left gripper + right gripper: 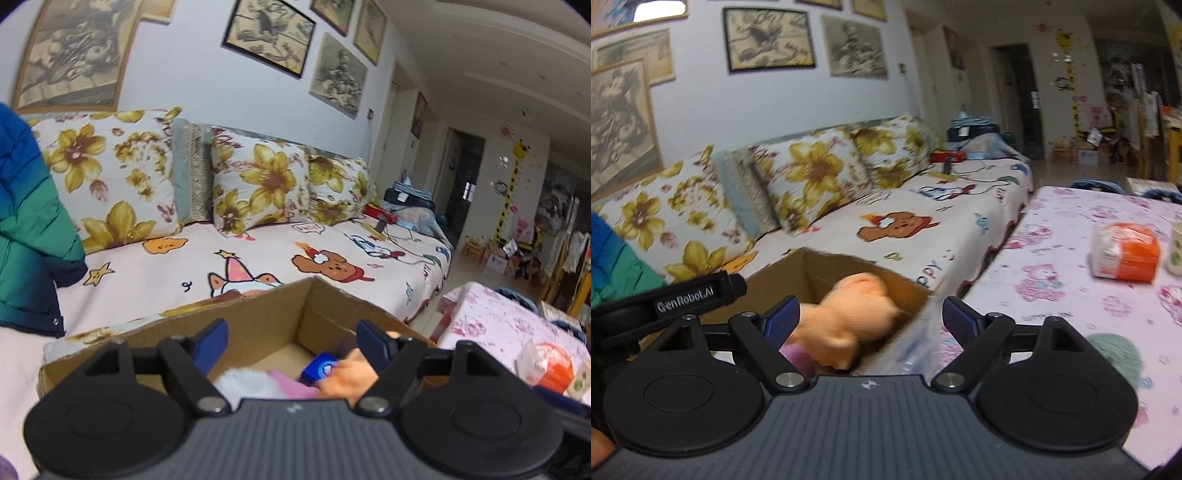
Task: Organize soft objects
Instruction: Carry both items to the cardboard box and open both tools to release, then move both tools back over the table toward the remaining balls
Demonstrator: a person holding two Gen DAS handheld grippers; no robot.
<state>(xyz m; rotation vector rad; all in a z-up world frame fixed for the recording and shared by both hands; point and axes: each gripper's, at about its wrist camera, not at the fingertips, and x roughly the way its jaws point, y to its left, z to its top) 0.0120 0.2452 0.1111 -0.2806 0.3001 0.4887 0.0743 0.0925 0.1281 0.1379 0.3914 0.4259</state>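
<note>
Both the left hand-held gripper (291,341) and right hand-held gripper (871,317) hang released, grasping nothing, above the cardboard box (266,314), where the orange plush toy (857,314) lies inside, beside the worktop (1071,258).

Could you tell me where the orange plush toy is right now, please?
The orange plush toy lies inside the cardboard box, beside a pink soft item, just ahead of the right gripper.

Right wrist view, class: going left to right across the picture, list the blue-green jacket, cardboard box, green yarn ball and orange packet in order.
Blue-green jacket → cardboard box → green yarn ball → orange packet.
</note>
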